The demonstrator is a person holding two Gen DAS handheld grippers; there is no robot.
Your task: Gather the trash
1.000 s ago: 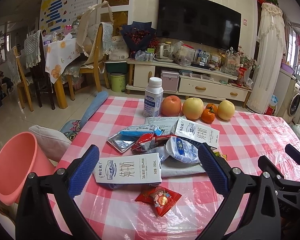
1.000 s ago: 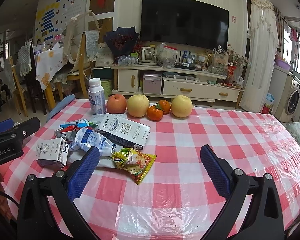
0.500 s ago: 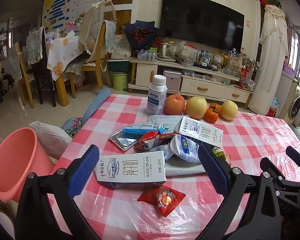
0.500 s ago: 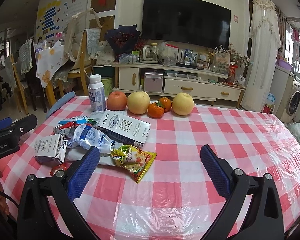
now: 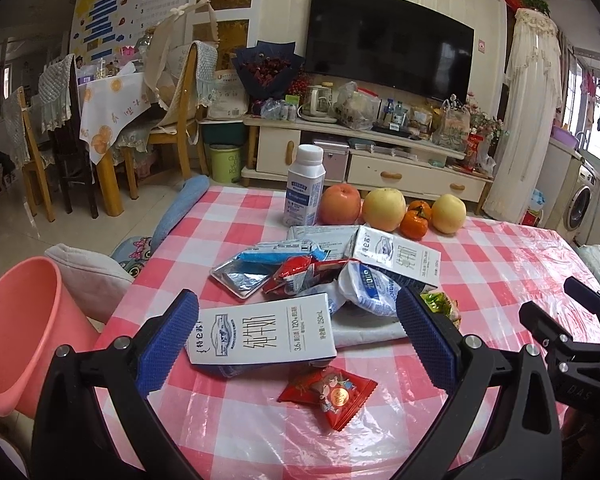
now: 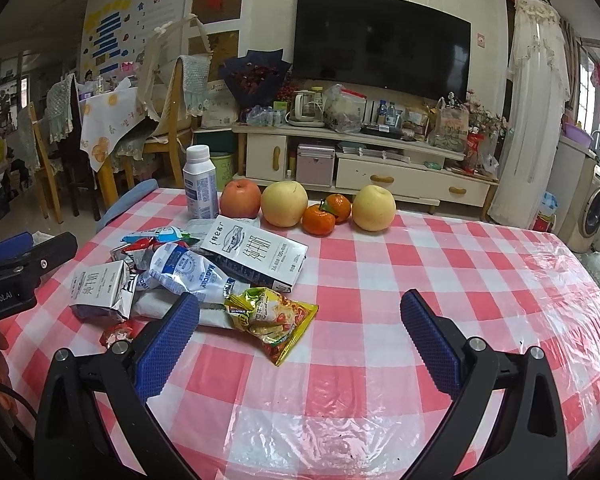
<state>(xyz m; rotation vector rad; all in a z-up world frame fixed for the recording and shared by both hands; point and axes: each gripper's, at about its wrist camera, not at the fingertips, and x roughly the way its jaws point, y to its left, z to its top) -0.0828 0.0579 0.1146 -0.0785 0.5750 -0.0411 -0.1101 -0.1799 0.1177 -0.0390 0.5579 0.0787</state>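
Change: left gripper (image 5: 298,338) has eased nearer; milk carton (image 5: 262,335) now sits between its wide jaws.
Right gripper (image 6: 300,334): wide, empty.
Implication: carton grasp likely next.

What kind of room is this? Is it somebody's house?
Most likely a home's living and dining room. A big television hangs above a low cabinet, a dining table with chairs stands at the left, and a washing machine sits at the far right.

The milk carton (image 5: 262,334) lying between the left gripper's fingers reads "3.6", "120" and "250mL". Left of the right gripper, a white pouch (image 6: 184,270) reads "MAGNY", and the other gripper's body (image 6: 8,280) reads "GenRobot.AI".
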